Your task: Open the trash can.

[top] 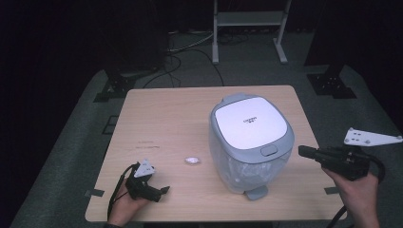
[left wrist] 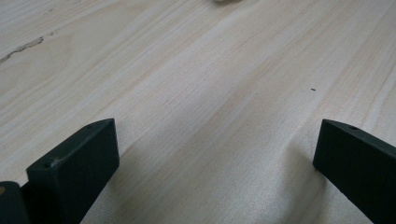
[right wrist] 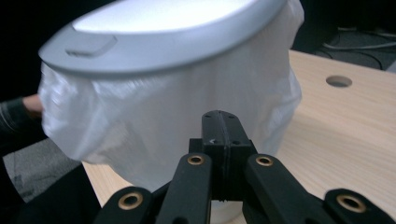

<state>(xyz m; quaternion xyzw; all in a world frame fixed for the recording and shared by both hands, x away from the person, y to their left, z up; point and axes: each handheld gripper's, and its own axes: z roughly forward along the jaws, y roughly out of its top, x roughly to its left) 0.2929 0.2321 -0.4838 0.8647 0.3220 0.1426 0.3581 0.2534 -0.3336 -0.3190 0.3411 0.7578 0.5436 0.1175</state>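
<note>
Dark curtains ring a pale wooden table (top: 161, 114). At its near left corner a hand rests the left gripper (top: 164, 190) low on the wood, jaws spread wide with bare grain between them. Just beyond lies a small white scrap (top: 192, 160), too tiny to identify. Right of it stands a lidded grey bin (top: 251, 142) with a white liner. Beside the bin, the right gripper (top: 302, 151) has jaws pressed together, empty; its hand is cut off below.

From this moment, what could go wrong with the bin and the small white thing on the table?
The bin stands near the table's front edge; a push from the shut right tool might slide or tip it. The small white scrap looks light, so the open left tool may knock it away instead of gripping it.
</note>
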